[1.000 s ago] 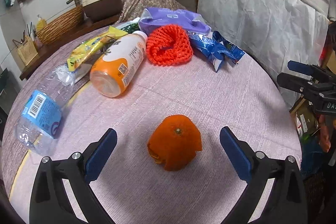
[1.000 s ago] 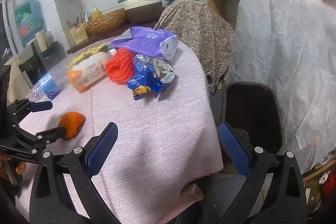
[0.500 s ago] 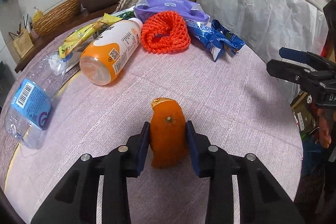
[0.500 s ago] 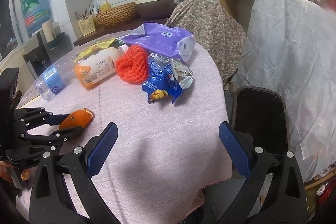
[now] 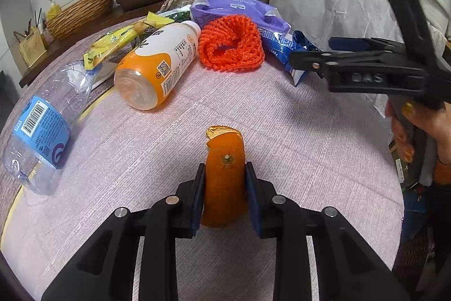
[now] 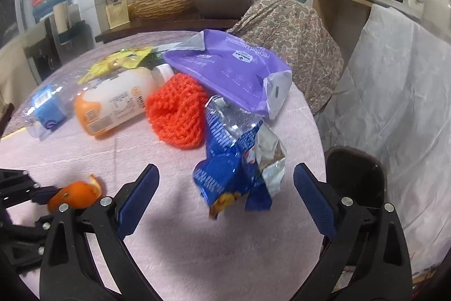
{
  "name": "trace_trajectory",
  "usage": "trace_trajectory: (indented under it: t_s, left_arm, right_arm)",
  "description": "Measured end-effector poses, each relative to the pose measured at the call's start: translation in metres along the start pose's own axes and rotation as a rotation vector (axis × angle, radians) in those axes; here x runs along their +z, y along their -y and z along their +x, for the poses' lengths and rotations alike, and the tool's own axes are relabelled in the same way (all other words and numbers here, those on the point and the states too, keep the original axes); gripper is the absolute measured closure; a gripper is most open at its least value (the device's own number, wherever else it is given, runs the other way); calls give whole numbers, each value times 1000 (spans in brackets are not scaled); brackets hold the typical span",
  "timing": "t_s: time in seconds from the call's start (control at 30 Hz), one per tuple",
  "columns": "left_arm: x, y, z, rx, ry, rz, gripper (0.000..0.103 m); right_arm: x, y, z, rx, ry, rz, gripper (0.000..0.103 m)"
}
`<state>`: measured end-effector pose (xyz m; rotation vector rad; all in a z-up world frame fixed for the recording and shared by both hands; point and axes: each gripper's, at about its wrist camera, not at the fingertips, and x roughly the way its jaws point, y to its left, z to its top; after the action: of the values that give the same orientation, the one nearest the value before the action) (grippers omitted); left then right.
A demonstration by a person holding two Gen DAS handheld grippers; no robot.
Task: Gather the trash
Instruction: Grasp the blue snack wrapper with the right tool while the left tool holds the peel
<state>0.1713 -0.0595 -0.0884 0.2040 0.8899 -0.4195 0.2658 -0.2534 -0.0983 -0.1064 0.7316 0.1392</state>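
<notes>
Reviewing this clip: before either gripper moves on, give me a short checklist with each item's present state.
1. Left gripper clamped on orange peel, jaws having just closed: ok.
2. Peel lifted off the table: cannot tell.
3. Right gripper open, nothing between its pads: ok.
4. Blue snack wrapper ahead of the right gripper: ok.
5. Dark bin beside the table, opening unobstructed: ok.

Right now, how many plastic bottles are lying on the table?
2. The orange-and-white drink bottle lies beside the red mesh; the clear water bottle lies near the table's left edge. The wrappers could hide more.
</notes>
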Motion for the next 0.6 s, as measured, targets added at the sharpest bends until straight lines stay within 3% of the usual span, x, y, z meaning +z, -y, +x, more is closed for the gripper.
trace_trajectory:
  t_s: [0.13,0.2,0.3,0.6]
  left_arm:
    - [0,-1,0,-6,-1,-5,76]
    - [0,-1,1,-7,0,-4,76]
    - [0,-2,1,-12,1,-9,76]
    - [0,-6,-1,-25,4,-22,76]
  right_arm:
    - [1,3,14,0,-45,2,35]
    - [-2,5,17,25,-59,11,54]
    - [-7,5,12,41,-39,13,68]
    - [-32,2,-15,147,-19,30,71]
